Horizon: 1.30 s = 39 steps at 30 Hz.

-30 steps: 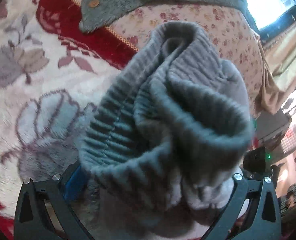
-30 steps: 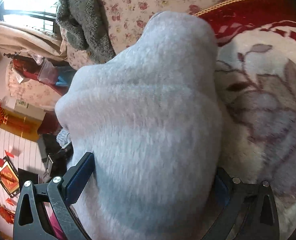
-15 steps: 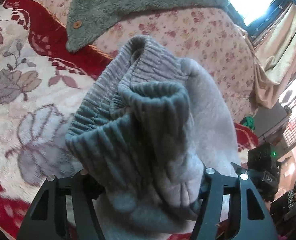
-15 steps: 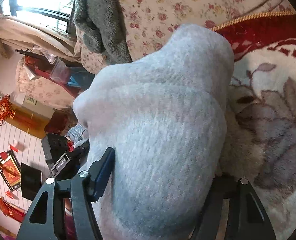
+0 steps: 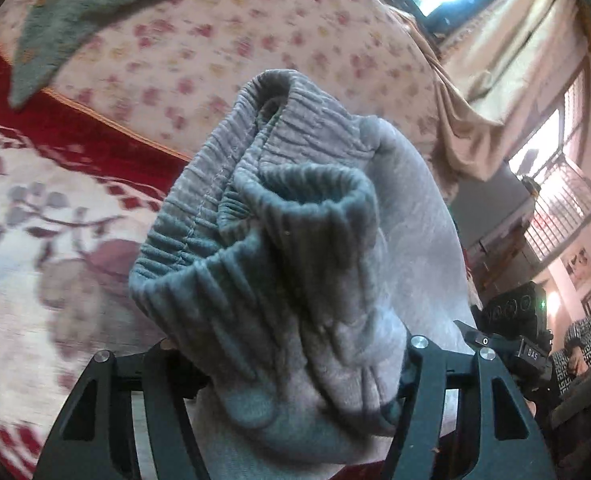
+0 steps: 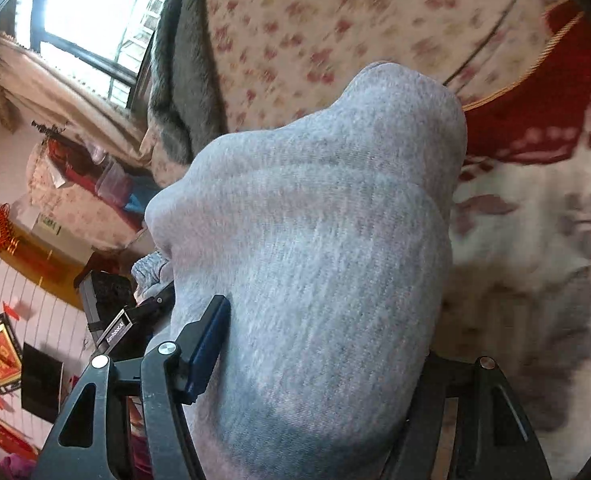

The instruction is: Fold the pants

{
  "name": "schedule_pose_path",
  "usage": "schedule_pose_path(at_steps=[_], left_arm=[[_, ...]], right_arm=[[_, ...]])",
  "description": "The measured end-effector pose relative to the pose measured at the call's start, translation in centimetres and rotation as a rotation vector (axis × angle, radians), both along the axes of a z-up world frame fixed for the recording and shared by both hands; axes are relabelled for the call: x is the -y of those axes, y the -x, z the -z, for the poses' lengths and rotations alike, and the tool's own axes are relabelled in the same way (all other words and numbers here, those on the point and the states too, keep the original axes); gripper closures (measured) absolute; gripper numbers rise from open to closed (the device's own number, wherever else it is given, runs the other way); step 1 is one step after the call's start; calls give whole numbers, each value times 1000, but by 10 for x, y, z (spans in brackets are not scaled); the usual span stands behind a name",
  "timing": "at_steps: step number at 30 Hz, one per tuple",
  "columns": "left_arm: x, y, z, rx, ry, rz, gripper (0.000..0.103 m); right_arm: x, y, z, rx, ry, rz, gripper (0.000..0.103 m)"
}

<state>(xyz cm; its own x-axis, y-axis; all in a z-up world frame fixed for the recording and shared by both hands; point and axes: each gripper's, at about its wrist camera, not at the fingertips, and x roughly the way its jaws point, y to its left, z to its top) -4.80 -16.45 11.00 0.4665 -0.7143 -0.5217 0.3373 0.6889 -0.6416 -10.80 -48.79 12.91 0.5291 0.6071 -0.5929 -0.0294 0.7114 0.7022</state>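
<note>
The grey pants (image 5: 287, 240) fill the left wrist view, bunched, with the ribbed elastic waistband and a ribbed cuff uppermost. My left gripper (image 5: 291, 364) is shut on this bunch and holds it above the patterned blanket. In the right wrist view a thick fold of the same grey fabric (image 6: 315, 248) bulges up between the fingers. My right gripper (image 6: 319, 344) is shut on it; its blue left pad (image 6: 207, 344) presses the cloth and the right pad is hidden. The other gripper shows at the left (image 6: 115, 320).
A red and cream flowered blanket (image 5: 27, 264) lies below, also in the right wrist view (image 6: 535, 240). A floral sofa back (image 5: 223, 48) stands behind, with a grey fleece garment (image 5: 75, 4) draped over it. Curtains and a bright window (image 6: 95, 12) are beyond.
Both grippers have closed tighter on the pants and risen away from the blanket, tilting toward the sofa back and window. The bunch stays held.
</note>
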Motion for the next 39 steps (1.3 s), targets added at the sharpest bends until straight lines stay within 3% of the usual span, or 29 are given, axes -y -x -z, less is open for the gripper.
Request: schedule_pose_path(at_steps=[6, 11, 13, 15, 17, 21, 24, 31, 36, 39], left_arm=[[56, 13, 12, -22, -32, 47, 38], [79, 24, 36, -54, -96, 70, 38], [78, 32, 43, -18, -132, 68, 36], [75, 37, 41, 9, -152, 68, 27], [73, 40, 32, 32, -184, 56, 22], [60, 50, 12, 110, -237, 6, 11], [54, 53, 6, 118, -288, -18, 11], [53, 71, -12, 179, -350, -43, 11], [51, 77, -25, 188, -363, -90, 11], [55, 81, -34, 214, -409, -119, 11]], right_arm=[[59, 17, 13, -41, 17, 37, 32], [81, 26, 40, -108, 32, 37, 30], [83, 29, 57, -155, 58, 36, 27], [82, 32, 64, -155, 98, 54, 13], [83, 36, 56, -141, 187, 88, 7], [86, 46, 38, -137, 285, 156, 7], [77, 52, 19, -106, 401, 194, 7], [39, 52, -18, -7, 512, 202, 7], [2, 41, -26, 22, 598, 168, 7], [-12, 42, -28, 36, 623, 188, 7]])
